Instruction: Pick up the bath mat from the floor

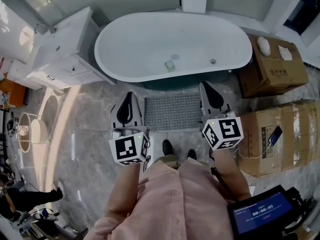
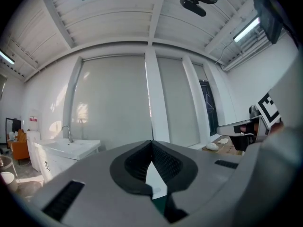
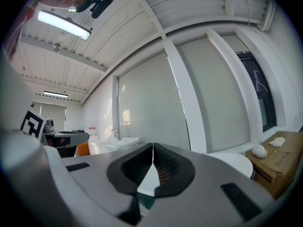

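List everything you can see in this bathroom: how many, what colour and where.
bathtub: one, white, top centre
bath mat: one, grey, on the floor in front of the bathtub
vanity with sink: one, white, left of the bathtub
cardboard boxes: two, brown, right side
small block: one, pale green, inside the bathtub
screen: one, dark with blue display, bottom right
shoes: two, black, behind the bath mat
left gripper: one, white and black, shut, empty
right gripper: one, white and black, shut, empty

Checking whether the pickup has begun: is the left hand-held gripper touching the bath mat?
Apart: left gripper view shows the left hand-held gripper shut, bare, facing windows; bath mat lies flat below.
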Tool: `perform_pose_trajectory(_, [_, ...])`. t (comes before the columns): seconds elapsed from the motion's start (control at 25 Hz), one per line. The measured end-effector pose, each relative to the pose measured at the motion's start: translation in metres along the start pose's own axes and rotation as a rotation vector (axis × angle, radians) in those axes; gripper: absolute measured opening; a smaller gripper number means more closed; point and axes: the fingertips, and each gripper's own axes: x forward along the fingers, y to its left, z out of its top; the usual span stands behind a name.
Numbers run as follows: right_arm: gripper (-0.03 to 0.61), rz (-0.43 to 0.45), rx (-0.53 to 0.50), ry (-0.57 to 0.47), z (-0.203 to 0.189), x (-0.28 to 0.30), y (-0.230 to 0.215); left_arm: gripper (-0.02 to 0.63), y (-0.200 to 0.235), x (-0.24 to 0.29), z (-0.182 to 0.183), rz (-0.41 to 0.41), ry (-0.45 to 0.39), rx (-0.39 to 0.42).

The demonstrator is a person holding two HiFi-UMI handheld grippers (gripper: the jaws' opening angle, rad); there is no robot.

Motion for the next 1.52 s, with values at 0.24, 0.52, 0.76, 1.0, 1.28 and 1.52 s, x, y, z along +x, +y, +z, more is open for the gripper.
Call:
perform_pose_trajectory(0.24, [0.018, -0.036, -0.028, 0.008, -0.005, 0.026, 0.024, 0.025, 0.042, 0.010, -0.018, -0.025, 0.008, -0.036])
perform_pose_trajectory(0.52, [0.018, -0.030, -0.088, 0.002, 0.002, 0.034, 0.029, 0.025, 0.051, 0.020, -0.025, -0.028, 0.012, -0.046])
perform_pose_trajectory(0.76, [0.018, -0.013, -0.106, -0.012, 0.013, 0.041, 0.021, 0.025, 0.041, 0.029, -0.017, -0.031, -0.005, -0.059])
perform_pose_trajectory(1.0, [0.018, -0.014, -0.089, 0.032, 0.008, 0.051, -0.012, 0.025, 0.023, 0.055, -0.021, -0.032, 0.046, -0.058])
perform_pose_trajectory(1.28, [0.018, -0.044, -0.058, 0.141, -0.046, 0.042, -0.028, 0.025, 0.027, 0.044, -0.082, -0.030, 0.174, -0.082])
perform_pose_trajectory(1.52, [0.018, -0.064, 0.001, 0.312, -0.126, 0.019, -0.035, 0.025, 0.019, 0.015, -0.156, -0.037, 0.356, -0.111])
